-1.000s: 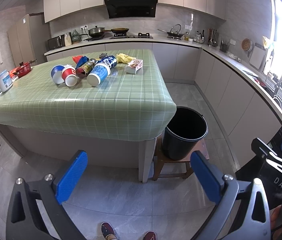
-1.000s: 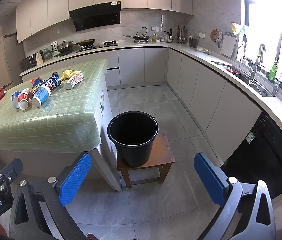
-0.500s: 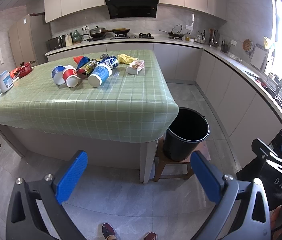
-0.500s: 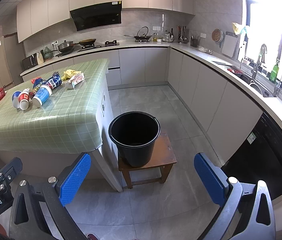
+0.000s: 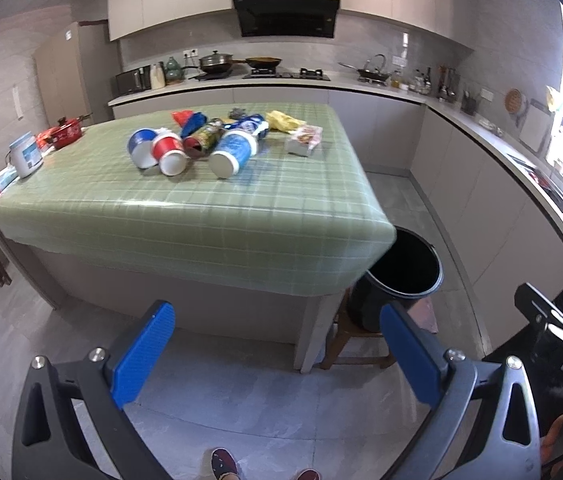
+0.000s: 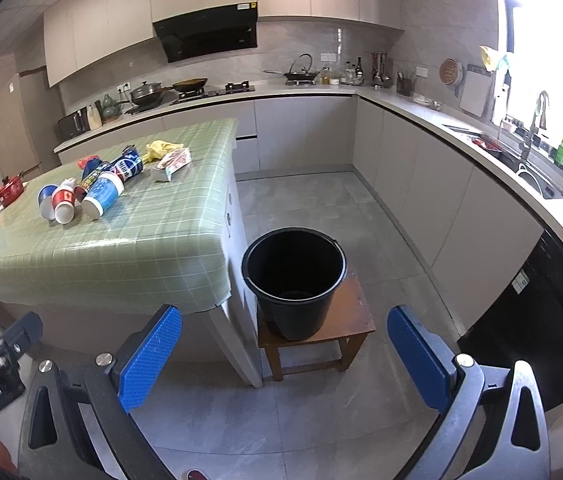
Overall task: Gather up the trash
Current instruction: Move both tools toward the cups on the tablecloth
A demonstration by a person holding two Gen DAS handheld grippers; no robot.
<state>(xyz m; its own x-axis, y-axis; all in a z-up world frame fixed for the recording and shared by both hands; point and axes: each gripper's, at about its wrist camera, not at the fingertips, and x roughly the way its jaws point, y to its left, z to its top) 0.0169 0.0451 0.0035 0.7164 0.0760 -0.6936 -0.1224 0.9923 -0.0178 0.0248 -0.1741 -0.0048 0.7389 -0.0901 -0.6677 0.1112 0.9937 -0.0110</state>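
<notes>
Green checked table well ahead of both grippers, black bucket on a wooden stool ahead between the right gripper fingers, tipped cups and wrappers far beyond the left gripper, both jaws spread wide, empty.

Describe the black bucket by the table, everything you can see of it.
The bucket is round, black and plastic-looking, tapering toward its base, with a thin handle lying along its rim. It stands upright on a small wooden stool beside the table corner. It looks empty; nothing else touches it, and both grippers are well short of it.
</notes>
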